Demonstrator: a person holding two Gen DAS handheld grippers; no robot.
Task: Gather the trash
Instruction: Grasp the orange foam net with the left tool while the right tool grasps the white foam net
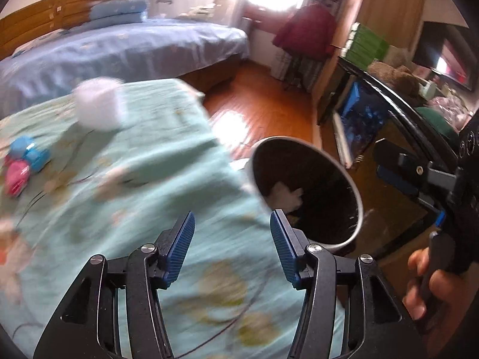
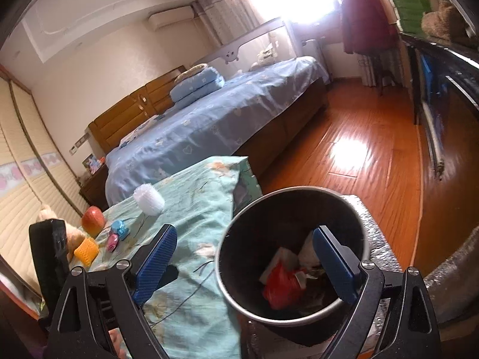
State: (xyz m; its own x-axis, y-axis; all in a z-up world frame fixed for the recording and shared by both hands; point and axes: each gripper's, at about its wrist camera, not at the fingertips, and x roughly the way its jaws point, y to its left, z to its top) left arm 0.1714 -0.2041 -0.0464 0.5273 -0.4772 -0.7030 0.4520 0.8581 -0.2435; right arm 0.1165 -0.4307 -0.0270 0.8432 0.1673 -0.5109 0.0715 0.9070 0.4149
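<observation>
A dark trash bin (image 2: 248,227) with a pale rim stands at the right edge of a table under a teal floral cloth (image 2: 194,203). Inside lie a red bag (image 2: 280,284) and white paper scraps (image 2: 280,258). My right gripper (image 2: 245,251) is open and empty, hovering over the bin's left rim. My left gripper (image 1: 232,230) is open and empty above the cloth (image 1: 134,164), just left of the bin (image 1: 314,179). The right gripper (image 1: 398,164) shows at the right of the left wrist view, held by a hand.
On the cloth lie a white fluffy roll (image 2: 148,199), blue and pink toys (image 2: 118,233), an apple (image 2: 92,217) and a yellow brush (image 2: 86,251). A blue bed (image 2: 209,113) stands behind. Wood floor (image 2: 359,149) and a dark cabinet (image 2: 443,89) lie to the right.
</observation>
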